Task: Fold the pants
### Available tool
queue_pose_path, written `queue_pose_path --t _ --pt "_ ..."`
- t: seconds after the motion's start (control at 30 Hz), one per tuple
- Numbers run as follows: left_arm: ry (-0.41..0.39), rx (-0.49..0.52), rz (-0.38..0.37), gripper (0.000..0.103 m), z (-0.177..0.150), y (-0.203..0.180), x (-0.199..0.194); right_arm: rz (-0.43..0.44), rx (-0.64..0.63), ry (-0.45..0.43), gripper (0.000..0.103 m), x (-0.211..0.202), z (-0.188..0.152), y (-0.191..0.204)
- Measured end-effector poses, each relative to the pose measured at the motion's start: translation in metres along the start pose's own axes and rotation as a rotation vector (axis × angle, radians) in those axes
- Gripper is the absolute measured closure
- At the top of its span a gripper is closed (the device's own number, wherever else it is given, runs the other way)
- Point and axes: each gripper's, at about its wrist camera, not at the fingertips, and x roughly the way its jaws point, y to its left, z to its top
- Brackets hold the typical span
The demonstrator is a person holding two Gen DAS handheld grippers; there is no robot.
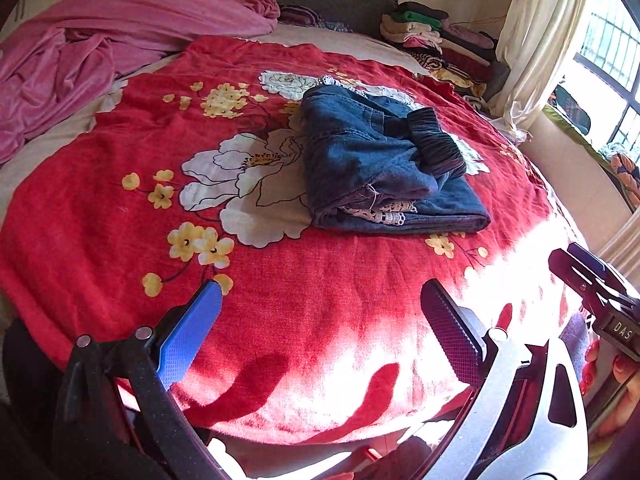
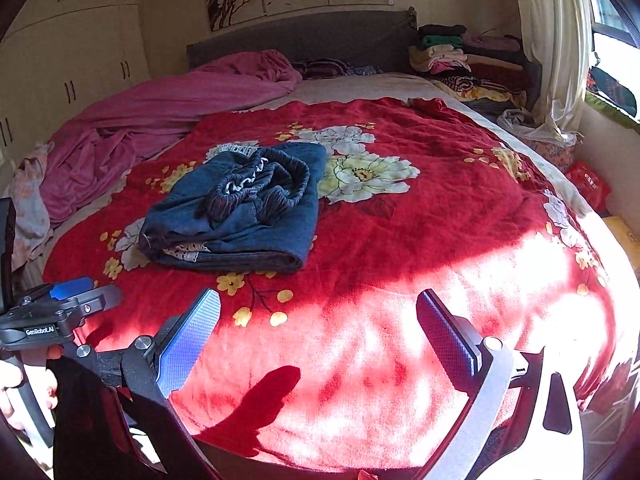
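Observation:
Dark blue denim pants (image 1: 384, 168) lie folded into a compact bundle on the red flowered blanket (image 1: 280, 300), elastic waistband on top, lace trim showing at the near edge. They also show in the right wrist view (image 2: 236, 216). My left gripper (image 1: 320, 320) is open and empty, hovering over the blanket's near edge, well short of the pants. My right gripper (image 2: 318, 328) is open and empty, near the blanket's front, to the right of the pants. The right gripper's body shows at the far right of the left wrist view (image 1: 600, 296); the left gripper's body shows at the left of the right wrist view (image 2: 60, 312).
A crumpled pink sheet (image 1: 100, 52) covers the bed's far left. A stack of folded clothes (image 2: 464, 64) sits at the far right by the headboard. A curtain (image 2: 556, 40) and window are on the right, white wardrobes (image 2: 72, 64) on the left. Strong sunlight falls on the near blanket.

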Motion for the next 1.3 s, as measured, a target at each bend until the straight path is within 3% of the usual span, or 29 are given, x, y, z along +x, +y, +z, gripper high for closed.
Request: queue_pose_path --t 1.3 --pt "0.018 -0.008 0.036 0.010 0.001 0.005 -0.004 -0.003 -0.025 0.003 0.005 -0.005 0.003 0.011"
